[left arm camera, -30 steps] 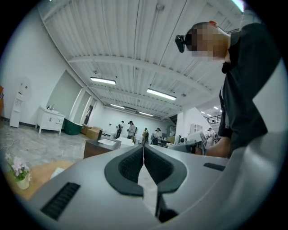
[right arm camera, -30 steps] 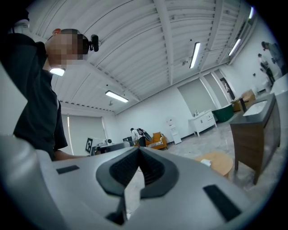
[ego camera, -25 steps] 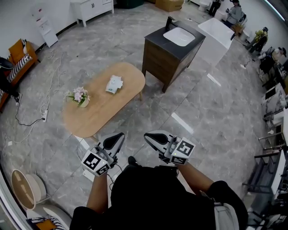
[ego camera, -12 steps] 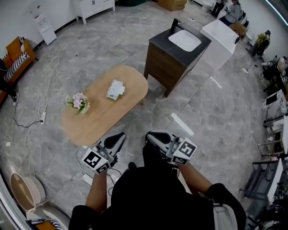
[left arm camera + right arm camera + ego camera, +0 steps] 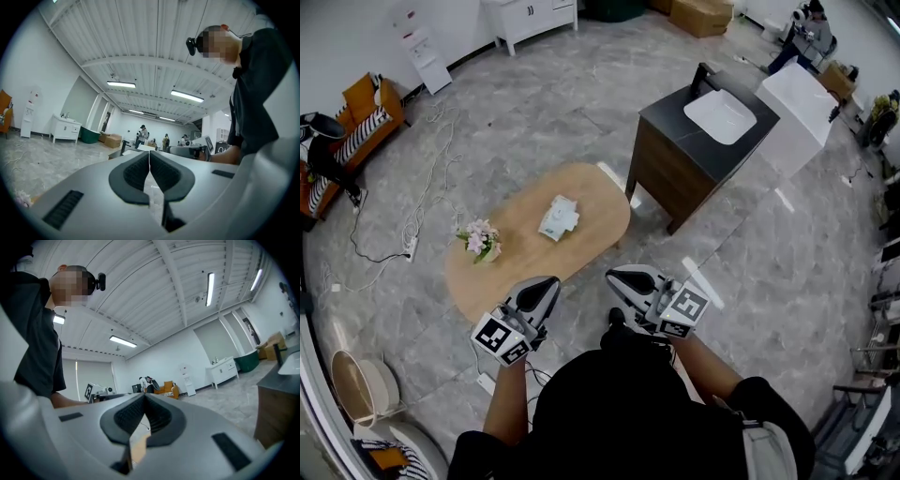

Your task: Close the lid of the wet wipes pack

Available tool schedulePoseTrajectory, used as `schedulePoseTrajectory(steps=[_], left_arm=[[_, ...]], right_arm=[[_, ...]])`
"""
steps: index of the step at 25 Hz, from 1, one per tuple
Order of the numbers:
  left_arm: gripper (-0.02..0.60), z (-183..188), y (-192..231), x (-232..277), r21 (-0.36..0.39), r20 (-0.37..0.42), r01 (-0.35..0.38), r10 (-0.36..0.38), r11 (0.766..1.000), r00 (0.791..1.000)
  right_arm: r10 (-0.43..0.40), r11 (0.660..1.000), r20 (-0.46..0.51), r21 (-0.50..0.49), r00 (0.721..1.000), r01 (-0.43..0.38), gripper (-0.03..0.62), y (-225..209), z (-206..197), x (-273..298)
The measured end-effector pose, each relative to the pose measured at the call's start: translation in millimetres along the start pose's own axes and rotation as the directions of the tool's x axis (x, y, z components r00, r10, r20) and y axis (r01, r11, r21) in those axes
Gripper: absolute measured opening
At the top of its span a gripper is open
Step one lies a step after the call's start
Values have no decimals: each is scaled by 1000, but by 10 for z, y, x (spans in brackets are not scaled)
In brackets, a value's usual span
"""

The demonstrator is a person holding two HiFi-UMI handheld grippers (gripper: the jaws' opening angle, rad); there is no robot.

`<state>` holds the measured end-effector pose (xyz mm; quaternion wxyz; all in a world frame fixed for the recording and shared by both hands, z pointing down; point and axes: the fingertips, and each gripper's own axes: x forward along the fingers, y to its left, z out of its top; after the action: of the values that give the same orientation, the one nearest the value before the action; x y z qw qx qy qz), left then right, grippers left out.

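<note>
The wet wipes pack (image 5: 559, 217), white and pale green, lies on the oval wooden table (image 5: 516, 262) toward its right end, far ahead of both grippers. My left gripper (image 5: 547, 285) is held close to my body near the table's front edge, its jaws shut with nothing between them. My right gripper (image 5: 614, 277) is level with it to the right, also shut and empty. In the left gripper view the left gripper (image 5: 149, 154) shows tips touching; in the right gripper view the right gripper (image 5: 144, 397) does too. Whether the pack's lid is up cannot be made out.
A small pot of pink flowers (image 5: 481, 240) stands on the table's left part. A dark wooden vanity with a white basin (image 5: 703, 141) is to the right of the table. Cables (image 5: 412, 206) trail over the grey floor at left; a round basket (image 5: 356, 384) sits at lower left.
The view has shifted forward: the table and vanity now lie lower and closer in the head view. Both grippers stay shut and in the same pose before me.
</note>
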<state>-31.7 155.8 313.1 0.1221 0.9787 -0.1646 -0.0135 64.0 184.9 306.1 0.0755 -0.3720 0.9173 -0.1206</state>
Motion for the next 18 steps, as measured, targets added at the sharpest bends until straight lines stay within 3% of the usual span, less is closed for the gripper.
schedulePoseTrajectory(steps=[9, 18], left_arm=[[17, 5, 426, 783, -13, -3, -100, 100, 995, 995], [17, -173, 1022, 907, -69, -19, -202, 202, 977, 979]], right_arm=[[80, 996, -5, 42, 997, -80, 9, -1008, 187, 25], [133, 983, -30, 130, 991, -128, 9, -1647, 86, 495]])
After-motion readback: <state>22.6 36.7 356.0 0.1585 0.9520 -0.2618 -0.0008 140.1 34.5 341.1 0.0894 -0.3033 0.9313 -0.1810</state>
